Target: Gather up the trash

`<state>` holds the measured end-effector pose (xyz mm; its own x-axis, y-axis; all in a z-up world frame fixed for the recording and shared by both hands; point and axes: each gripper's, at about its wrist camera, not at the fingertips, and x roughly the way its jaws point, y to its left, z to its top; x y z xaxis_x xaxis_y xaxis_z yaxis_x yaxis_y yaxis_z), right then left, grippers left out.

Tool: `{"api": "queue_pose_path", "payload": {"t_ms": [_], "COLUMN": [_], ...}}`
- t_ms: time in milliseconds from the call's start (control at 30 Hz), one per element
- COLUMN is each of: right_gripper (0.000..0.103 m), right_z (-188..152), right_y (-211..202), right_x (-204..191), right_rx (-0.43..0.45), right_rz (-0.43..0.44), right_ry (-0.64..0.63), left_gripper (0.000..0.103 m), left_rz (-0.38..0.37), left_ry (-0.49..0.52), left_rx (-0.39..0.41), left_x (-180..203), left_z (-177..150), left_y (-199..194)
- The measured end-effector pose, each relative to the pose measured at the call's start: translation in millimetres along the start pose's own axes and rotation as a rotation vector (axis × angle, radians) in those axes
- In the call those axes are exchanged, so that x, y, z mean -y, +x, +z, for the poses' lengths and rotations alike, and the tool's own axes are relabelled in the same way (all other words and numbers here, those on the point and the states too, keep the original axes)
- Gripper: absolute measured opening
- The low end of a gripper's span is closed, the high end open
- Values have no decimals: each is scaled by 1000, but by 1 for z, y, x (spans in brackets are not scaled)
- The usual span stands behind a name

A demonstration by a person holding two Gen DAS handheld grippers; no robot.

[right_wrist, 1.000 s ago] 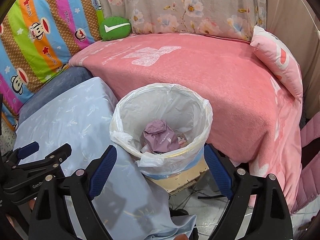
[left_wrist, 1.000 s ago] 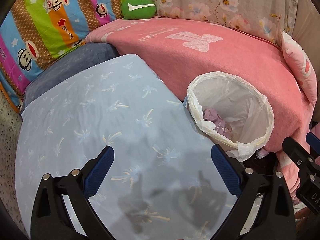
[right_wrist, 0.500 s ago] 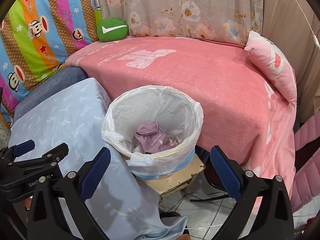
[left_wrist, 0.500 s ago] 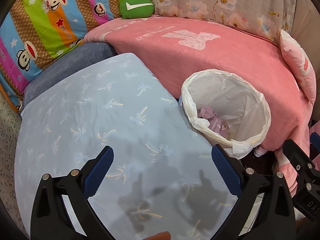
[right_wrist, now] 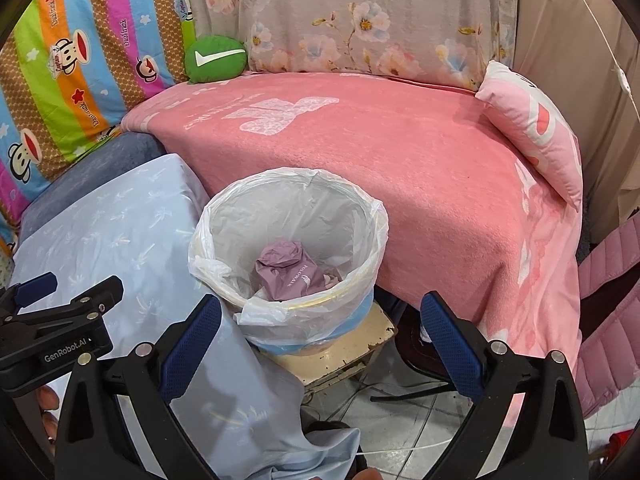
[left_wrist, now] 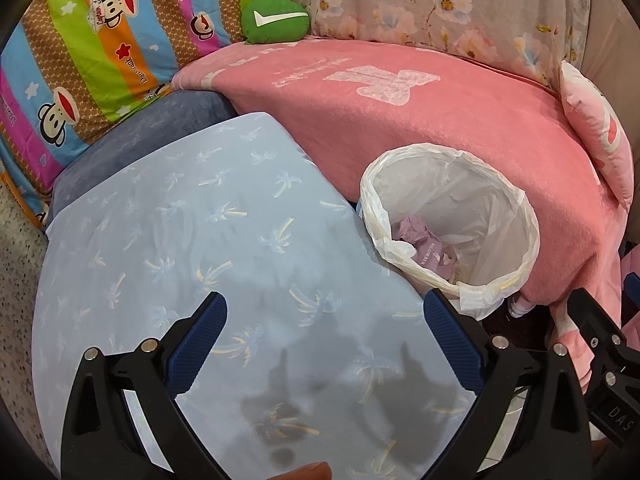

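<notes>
Right wrist view. One trash bin [right_wrist: 372,216], lined with one white plastic bag, standing on a cream board on the tiled floor; landmark for all entries.
- Inside the bin: one crumpled purple wrapper [right_wrist: 286,270], print partly legible, reading uncertain.
- Left of the bin: one light blue cloth [left_wrist: 180,248] with palm pattern.
- Behind the bin: one pink blanket [right_wrist: 400,140]; one green cushion [right_wrist: 214,58] with white tick mark; one striped monkey quilt [right_wrist: 80,60], lettered "Paul Frank".
- Right gripper [right_wrist: 320,334]: fingers spread wide, empty, just in front of the bin.
- Left gripper [left_wrist: 326,336]: fingers spread wide, empty, over the cloth left of the bin; body marked "GenRobot.AI".
</notes>
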<state>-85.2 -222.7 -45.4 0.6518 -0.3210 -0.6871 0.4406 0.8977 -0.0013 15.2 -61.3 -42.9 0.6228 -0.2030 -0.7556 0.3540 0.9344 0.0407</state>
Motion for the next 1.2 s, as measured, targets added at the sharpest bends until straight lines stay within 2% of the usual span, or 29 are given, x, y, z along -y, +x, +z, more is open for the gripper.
{"api": "queue_pose_path", "payload": {"t_ms": [1200], "right_gripper": [97], "right_z": [-4], "right_y": [3], "right_x": [-4], "right_rx": [-15], "right_rz": [-9], "right_ry": [-28], "left_gripper": [96], "left_rz": [-9], "left_ry": [-29], "left_rx": [0], "left_x": [6], "left_z": [-3], "left_y": [0]}}
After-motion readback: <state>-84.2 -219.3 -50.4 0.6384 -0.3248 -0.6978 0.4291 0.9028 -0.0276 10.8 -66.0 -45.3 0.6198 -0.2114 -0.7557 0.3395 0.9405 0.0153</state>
